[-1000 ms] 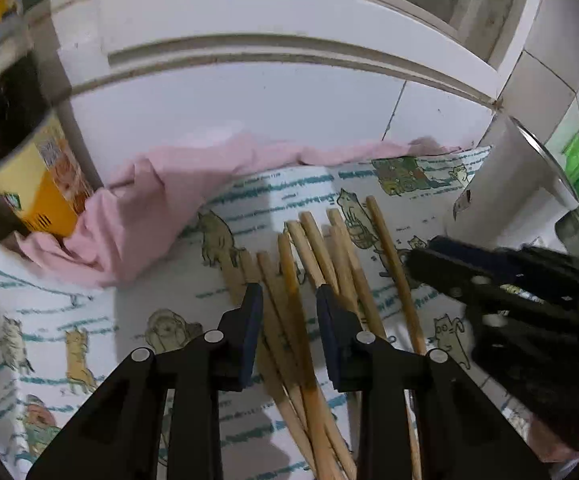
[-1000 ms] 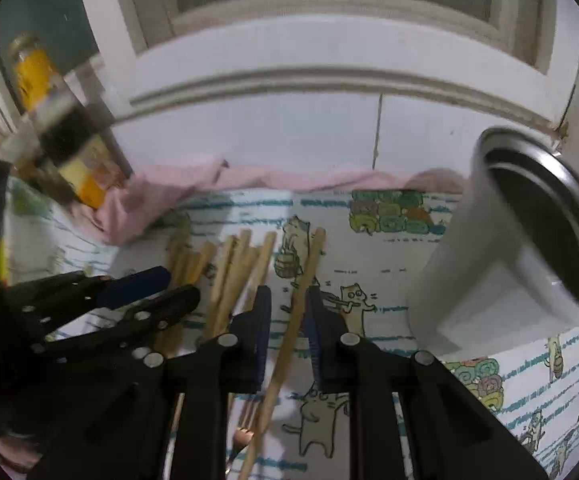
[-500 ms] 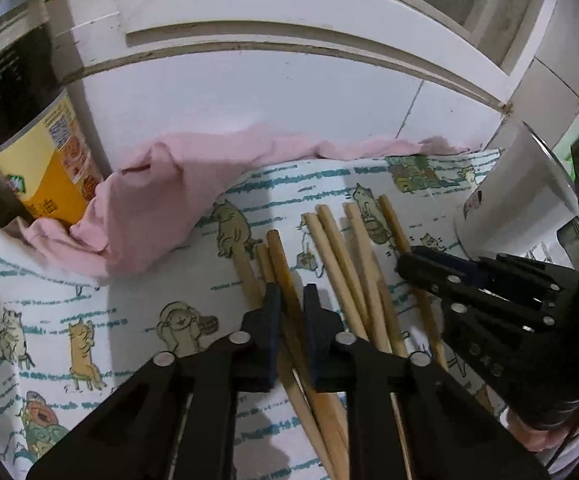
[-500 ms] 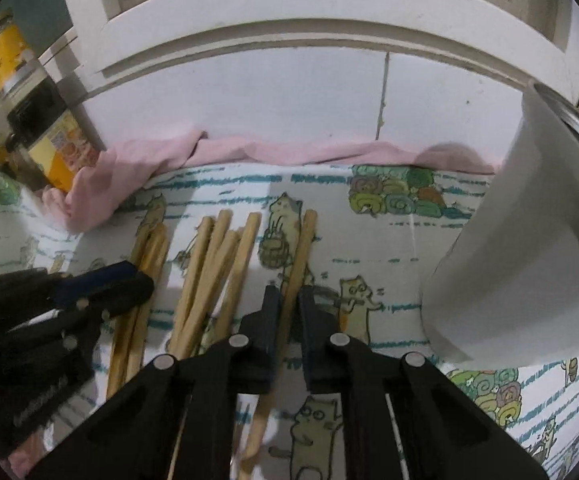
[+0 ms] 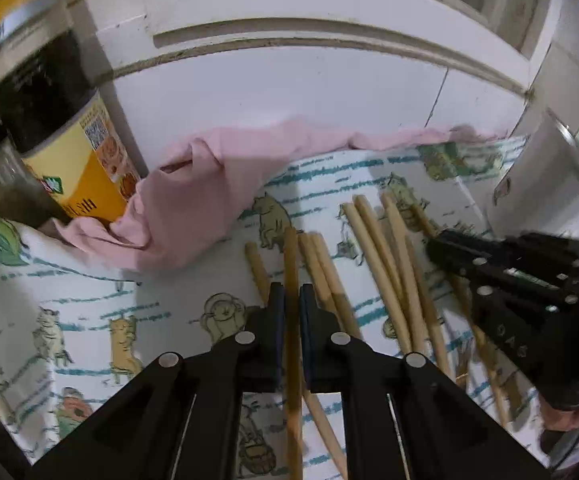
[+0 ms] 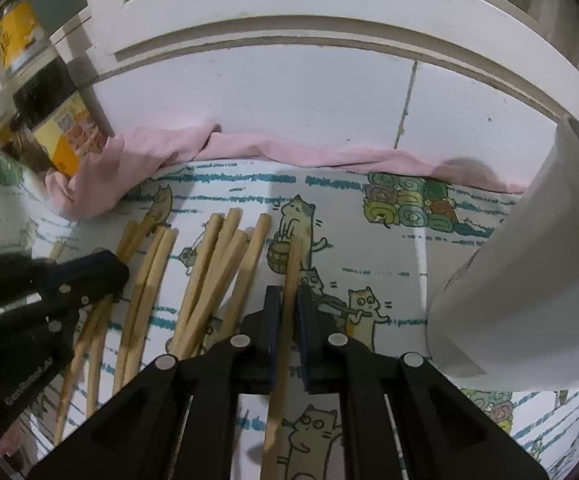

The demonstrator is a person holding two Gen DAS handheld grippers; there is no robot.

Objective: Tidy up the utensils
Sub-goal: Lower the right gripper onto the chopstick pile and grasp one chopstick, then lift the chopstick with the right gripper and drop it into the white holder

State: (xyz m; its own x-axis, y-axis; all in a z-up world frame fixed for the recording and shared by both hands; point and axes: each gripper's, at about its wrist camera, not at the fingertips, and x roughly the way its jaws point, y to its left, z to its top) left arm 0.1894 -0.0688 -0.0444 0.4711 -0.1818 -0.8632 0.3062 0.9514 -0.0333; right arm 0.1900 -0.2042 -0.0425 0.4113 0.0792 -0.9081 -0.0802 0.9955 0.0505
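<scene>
honestly, my left gripper (image 5: 288, 304) and right gripper (image 6: 285, 304) each pinch one chopstick (image 5: 290, 264) thinly, so either could swivel or slip on lifting.

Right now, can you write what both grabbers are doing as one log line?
left gripper: shut on chopstick | right gripper: shut on another chopstick | other chopsticks: on cat-print cloth | cup: right
</scene>
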